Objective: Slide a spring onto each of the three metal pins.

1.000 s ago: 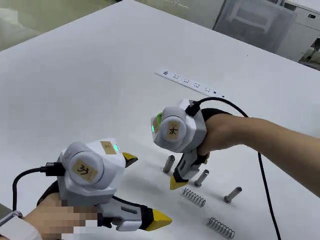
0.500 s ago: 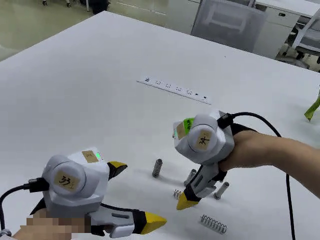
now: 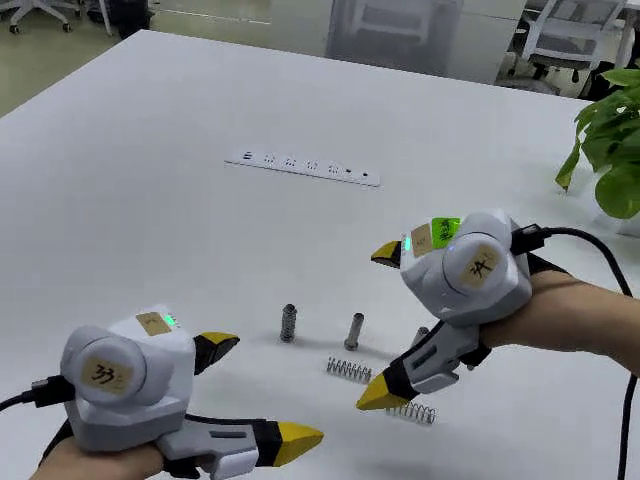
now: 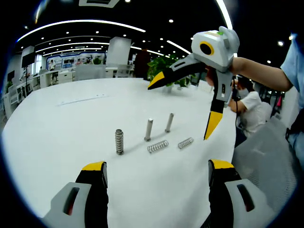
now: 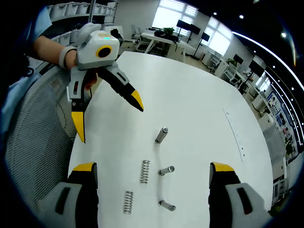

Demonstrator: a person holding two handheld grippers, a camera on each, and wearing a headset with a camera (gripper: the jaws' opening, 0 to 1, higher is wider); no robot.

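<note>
Three metal pins stand in a row on the white table (image 3: 150, 200). The left pin (image 3: 288, 322) wears a spring. The middle pin (image 3: 354, 330) is bare, and so is the far one (image 4: 169, 122). Two loose springs lie in front of the pins, one (image 3: 349, 370) near the middle pin and another (image 3: 412, 412) under my right gripper (image 3: 380, 325). That gripper hovers open to the right of the pins, holding nothing. My left gripper (image 3: 258, 392) is open and empty at the near left, short of the pins.
A white power strip (image 3: 302, 166) lies farther back on the table. A green plant (image 3: 605, 150) stands at the right edge. A black cable (image 3: 625, 330) trails from the right gripper. Bare tabletop spreads to the left and behind the pins.
My right gripper has risen from among the pins and loose springs and drawn off to their right, still open. The head camera has shifted; the left gripper stays much where it was.
</note>
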